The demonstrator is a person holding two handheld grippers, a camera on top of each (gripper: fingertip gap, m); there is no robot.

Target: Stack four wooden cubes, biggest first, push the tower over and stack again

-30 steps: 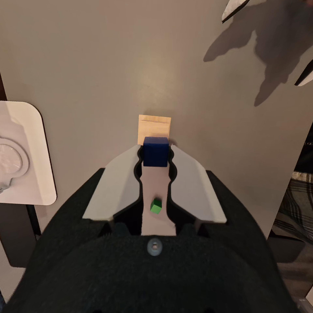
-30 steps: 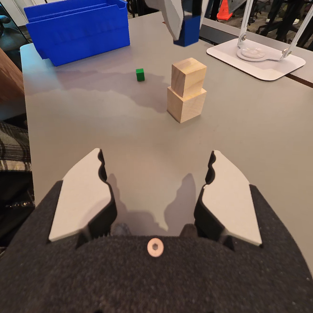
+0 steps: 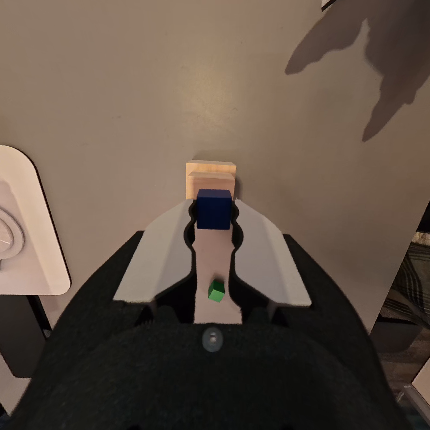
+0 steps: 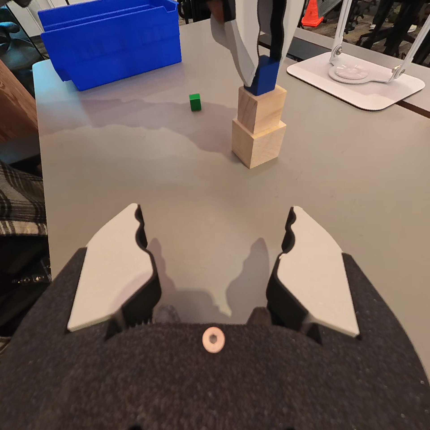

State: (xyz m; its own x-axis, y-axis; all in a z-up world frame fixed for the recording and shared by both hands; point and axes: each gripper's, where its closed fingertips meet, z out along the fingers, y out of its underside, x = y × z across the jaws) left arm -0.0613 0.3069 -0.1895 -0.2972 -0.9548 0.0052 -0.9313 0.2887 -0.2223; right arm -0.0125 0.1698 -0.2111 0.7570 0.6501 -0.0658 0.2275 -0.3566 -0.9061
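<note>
While the blue cube (image 4: 265,75) is sitting at the top of the two-cube wooden stack, the left gripper (image 4: 261,76) is clamping it between both fingers (image 4: 242,62), and the cube's base looks to be touching or just above the upper wood cube (image 4: 261,109). From the right wrist view it is leaning a little and lying toward the near-left corner rather than centred. If the fingers are opening from there, the cube could be settling crooked or slipping off; any sideways drag on release could also be nudging the upper cube along the big base cube (image 4: 258,144), which it is already sitting on slightly twisted.

Across the table (image 4: 209,186), the right gripper (image 4: 215,223) is hanging low with its fingers spread wide, gripping nothing and touching nothing. The green cube (image 4: 195,102), the smallest, is waiting alone on the table, near the stack and in front of the blue bin (image 4: 111,44).
</note>
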